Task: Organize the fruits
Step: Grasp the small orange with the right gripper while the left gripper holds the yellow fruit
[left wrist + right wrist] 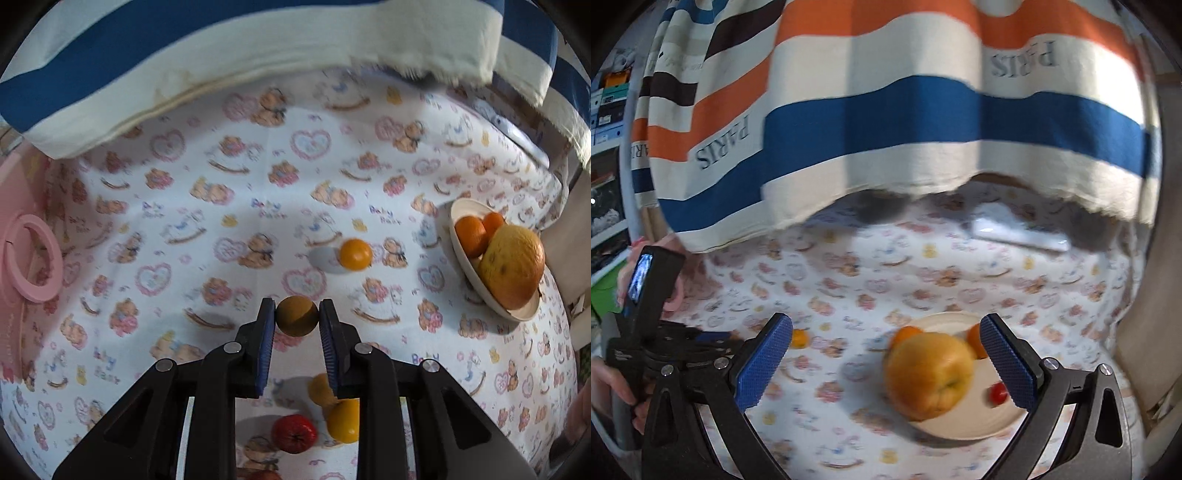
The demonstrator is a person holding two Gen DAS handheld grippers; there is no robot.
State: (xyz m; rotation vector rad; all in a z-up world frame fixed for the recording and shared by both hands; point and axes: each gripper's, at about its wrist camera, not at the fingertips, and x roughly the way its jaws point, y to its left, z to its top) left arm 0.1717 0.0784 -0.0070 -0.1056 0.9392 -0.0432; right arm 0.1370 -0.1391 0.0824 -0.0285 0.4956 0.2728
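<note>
In the left wrist view my left gripper (297,308) is shut on a small dull-orange fruit (297,320), held just above the patterned cloth. Another small orange (355,253) lies on the cloth beyond it. At the right a cream plate (524,313) holds two oranges (471,234) and a large yellow-orange fruit (513,269). In the right wrist view my right gripper (886,322) is open, its blue pads (764,363) spread either side of the same plate (960,428). That plate carries the large fruit (929,374), small oranges (975,339) and a tiny red fruit (998,393).
Under the left gripper lie a red fruit (294,432) and two yellow fruits (343,421). A pink ring (31,258) sits at the far left. A striped towel (886,122) hangs over the back edge. A white packet (1019,230) lies behind the plate. A hand holds the other gripper's handle (646,295).
</note>
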